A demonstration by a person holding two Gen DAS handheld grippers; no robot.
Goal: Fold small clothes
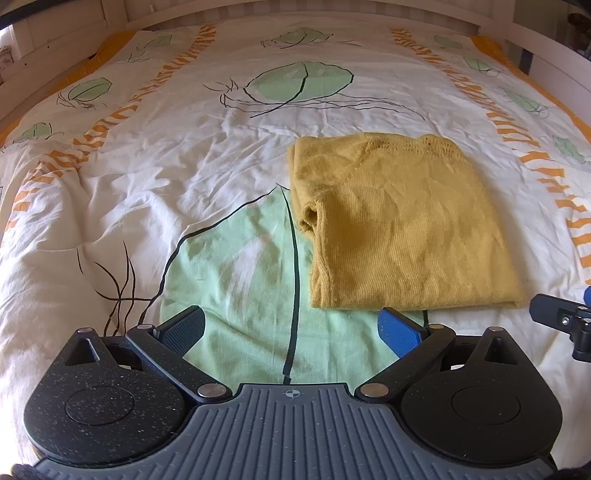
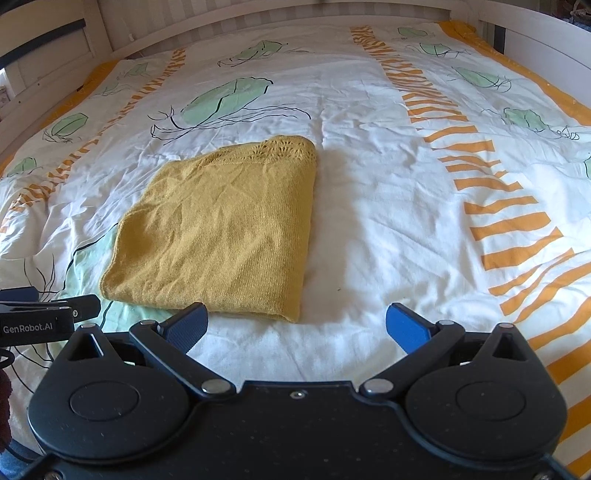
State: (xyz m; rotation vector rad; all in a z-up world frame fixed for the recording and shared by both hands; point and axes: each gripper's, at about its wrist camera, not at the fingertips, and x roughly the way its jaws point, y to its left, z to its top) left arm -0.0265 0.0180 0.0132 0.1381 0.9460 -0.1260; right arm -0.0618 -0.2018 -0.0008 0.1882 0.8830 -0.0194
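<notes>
A mustard-yellow knit garment [image 1: 402,225] lies folded into a rough rectangle on the bed, with a lace-patterned edge at its far end; it also shows in the right wrist view [image 2: 221,229]. My left gripper [image 1: 291,330] is open and empty, just short of the garment's near left corner. My right gripper [image 2: 297,326] is open and empty, just short of the garment's near right corner. Part of the right gripper shows at the right edge of the left wrist view [image 1: 561,317], and part of the left gripper shows at the left edge of the right wrist view [image 2: 40,317].
The bed is covered by a wrinkled white duvet [image 2: 388,192] printed with green leaves and orange stripes. A white bed frame [image 2: 258,14] runs along the far side and a white rail [image 2: 546,40] along the right.
</notes>
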